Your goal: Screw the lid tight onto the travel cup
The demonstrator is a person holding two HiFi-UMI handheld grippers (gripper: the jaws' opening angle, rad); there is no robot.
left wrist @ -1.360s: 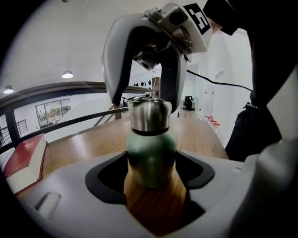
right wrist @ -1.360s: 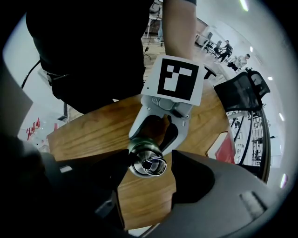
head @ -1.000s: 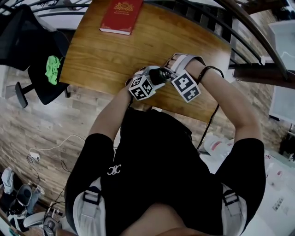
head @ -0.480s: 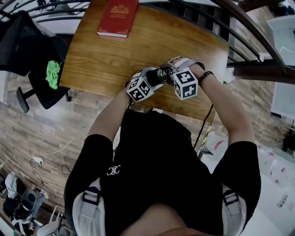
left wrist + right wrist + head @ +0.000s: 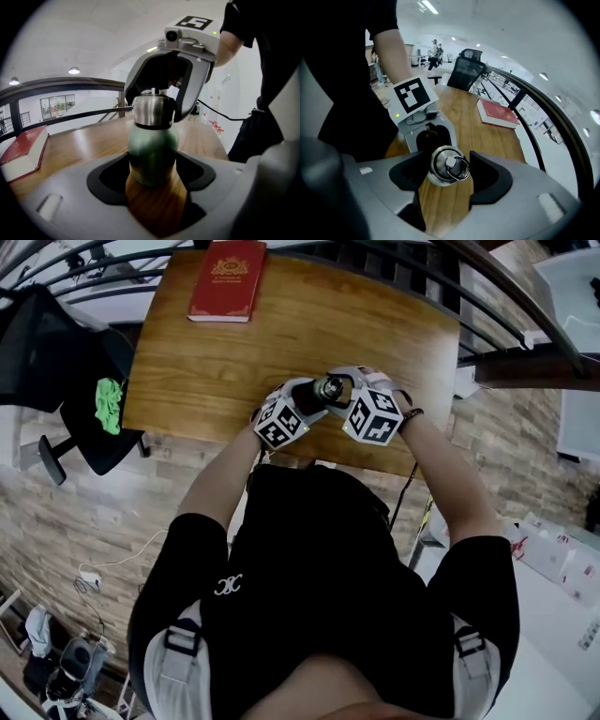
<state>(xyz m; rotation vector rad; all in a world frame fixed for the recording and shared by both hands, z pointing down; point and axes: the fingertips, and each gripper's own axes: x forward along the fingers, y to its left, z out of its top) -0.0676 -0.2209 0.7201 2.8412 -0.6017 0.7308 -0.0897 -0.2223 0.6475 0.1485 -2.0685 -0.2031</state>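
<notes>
Head view: the travel cup (image 5: 329,388) sits upright at the near edge of the table (image 5: 216,362); left gripper view: the left gripper (image 5: 152,174) clamps its green body, apparently to steady it; right gripper view: the right gripper (image 5: 449,174) grips the lid (image 5: 447,164), likely for twisting

In the head view, the travel cup (image 5: 329,388) is largely hidden beneath the left gripper (image 5: 312,397) and right gripper (image 5: 339,390). In the right gripper view, its body is covered by the lid (image 5: 448,165). The red book (image 5: 226,282) is cropped by the top edge.
</notes>
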